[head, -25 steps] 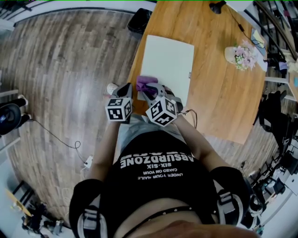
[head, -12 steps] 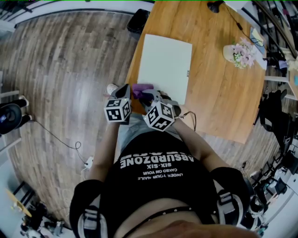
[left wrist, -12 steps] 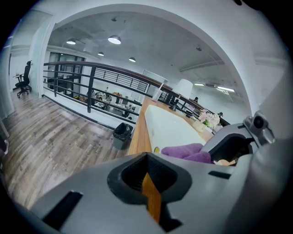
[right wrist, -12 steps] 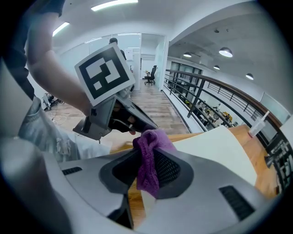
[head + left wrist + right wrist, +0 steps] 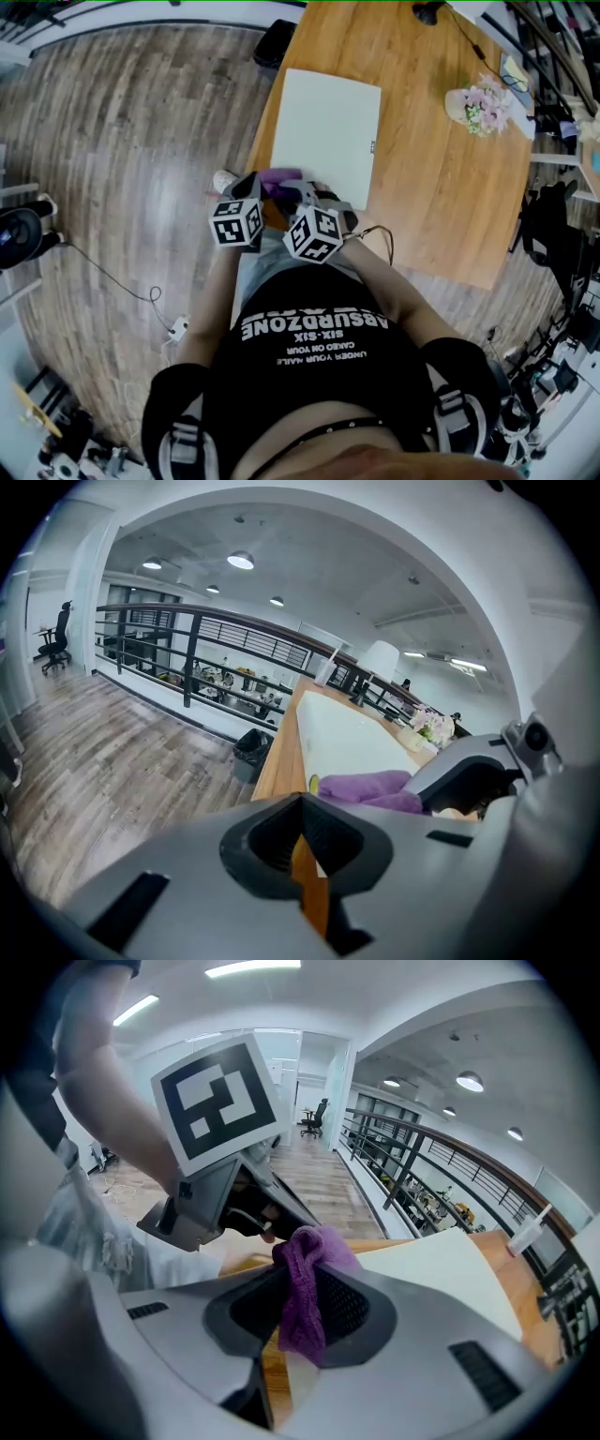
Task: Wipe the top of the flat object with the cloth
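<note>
Cloth [image 5: 279,178] and right gripper [image 5: 294,190] now closer to flat object's [image 5: 328,122] near edge

purple cloth [image 5: 279,179] sits at the white flat object's [image 5: 326,131] near edge, on the wooden table [image 5: 450,187].

Black shirt [image 5: 314,361], white print, upside down in head view: large "ABSURDZONE"; smaller lines "SIX-SIX", "CAKED ON YOUR", "UNDER YOUR NAILS" (last word unsure). Small dark mark [image 5: 372,146] at right edge of white flat object [image 5: 323,127]: too small to read.
</note>
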`<action>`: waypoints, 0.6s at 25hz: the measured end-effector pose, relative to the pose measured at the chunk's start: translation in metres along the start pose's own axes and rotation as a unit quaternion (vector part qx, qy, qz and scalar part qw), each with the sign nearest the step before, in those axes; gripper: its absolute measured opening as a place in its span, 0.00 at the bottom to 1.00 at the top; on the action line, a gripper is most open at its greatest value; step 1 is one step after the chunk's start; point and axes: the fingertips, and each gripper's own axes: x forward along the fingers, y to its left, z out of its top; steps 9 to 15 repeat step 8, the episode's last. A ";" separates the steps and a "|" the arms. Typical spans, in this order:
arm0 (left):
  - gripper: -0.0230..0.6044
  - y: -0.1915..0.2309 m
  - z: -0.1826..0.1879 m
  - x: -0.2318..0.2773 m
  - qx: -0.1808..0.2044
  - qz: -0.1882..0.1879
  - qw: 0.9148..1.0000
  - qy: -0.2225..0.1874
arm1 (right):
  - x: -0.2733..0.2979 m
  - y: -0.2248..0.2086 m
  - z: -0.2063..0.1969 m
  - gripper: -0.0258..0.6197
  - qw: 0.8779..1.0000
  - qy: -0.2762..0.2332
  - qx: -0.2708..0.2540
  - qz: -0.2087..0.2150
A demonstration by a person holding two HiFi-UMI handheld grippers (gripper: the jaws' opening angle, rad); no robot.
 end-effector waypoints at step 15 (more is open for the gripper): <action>0.06 -0.001 -0.004 -0.001 -0.004 0.009 1.000 0.004 | -0.001 0.003 -0.002 0.19 1.000 -0.015 0.001 -0.002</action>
